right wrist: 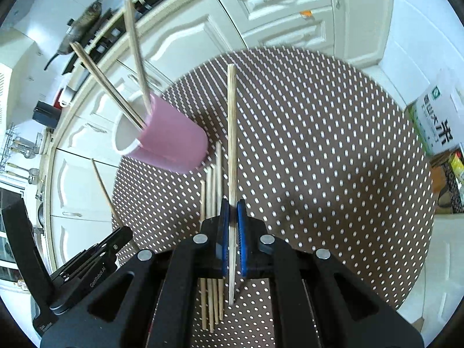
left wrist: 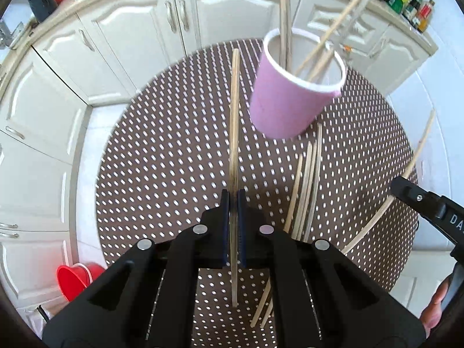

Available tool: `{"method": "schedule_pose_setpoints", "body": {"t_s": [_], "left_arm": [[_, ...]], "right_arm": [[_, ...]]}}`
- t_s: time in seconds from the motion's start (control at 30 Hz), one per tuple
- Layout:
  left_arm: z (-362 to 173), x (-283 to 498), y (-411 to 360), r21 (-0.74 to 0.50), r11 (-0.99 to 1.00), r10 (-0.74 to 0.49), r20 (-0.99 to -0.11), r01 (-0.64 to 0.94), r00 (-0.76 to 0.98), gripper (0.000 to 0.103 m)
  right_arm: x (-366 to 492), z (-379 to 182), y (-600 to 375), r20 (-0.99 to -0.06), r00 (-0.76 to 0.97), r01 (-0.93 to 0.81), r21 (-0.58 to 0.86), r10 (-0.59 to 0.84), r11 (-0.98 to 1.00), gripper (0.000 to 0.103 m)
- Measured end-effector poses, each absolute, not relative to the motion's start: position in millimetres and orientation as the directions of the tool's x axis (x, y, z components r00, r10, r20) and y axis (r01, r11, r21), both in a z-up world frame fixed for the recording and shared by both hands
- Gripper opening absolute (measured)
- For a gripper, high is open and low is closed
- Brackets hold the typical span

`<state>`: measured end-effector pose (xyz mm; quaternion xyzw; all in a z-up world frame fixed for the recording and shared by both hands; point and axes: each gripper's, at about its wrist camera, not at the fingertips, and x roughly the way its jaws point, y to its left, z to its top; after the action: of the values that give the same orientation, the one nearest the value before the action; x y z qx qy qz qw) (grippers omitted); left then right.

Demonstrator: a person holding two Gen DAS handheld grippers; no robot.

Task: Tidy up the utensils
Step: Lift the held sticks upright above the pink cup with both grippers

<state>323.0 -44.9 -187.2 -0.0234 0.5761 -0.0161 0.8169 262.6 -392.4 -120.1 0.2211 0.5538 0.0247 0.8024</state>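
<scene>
Several chopsticks already standing in the pink cup (left wrist: 293,87), just ahead of both tongs. A loose bundle (right wrist: 213,203) left on the dotted table (right wrist: 319,145), beneath the right tongs. Left gripper (left wrist: 233,203) pinching one chopstick (left wrist: 235,116), right gripper (right wrist: 232,211) pinching another (right wrist: 231,133). Both angled steeply down, held above the tabletop.

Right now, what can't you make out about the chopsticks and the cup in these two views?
- Pink cup: its inside bottom, hidden by its own wall in both views.
- Loose chopsticks on the table: exact count unclear; the right hand-held gripper covers their middle.
- Cup's chopsticks: tops cut off by the left view's edge.
</scene>
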Motion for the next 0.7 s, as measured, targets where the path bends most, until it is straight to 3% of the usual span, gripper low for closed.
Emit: {"method": "schedule_pose_setpoints", "body": {"t_s": [0.7], "left_arm": [[-78.9,362.0,-25.3,-0.13,0.991,-0.093,-0.799,-0.019,0.594,0.006]], "right_arm": [[286.2,-12.6,-389.9,-0.761,0.589,0.057,0.376,0.273,0.925,0.005]]}}
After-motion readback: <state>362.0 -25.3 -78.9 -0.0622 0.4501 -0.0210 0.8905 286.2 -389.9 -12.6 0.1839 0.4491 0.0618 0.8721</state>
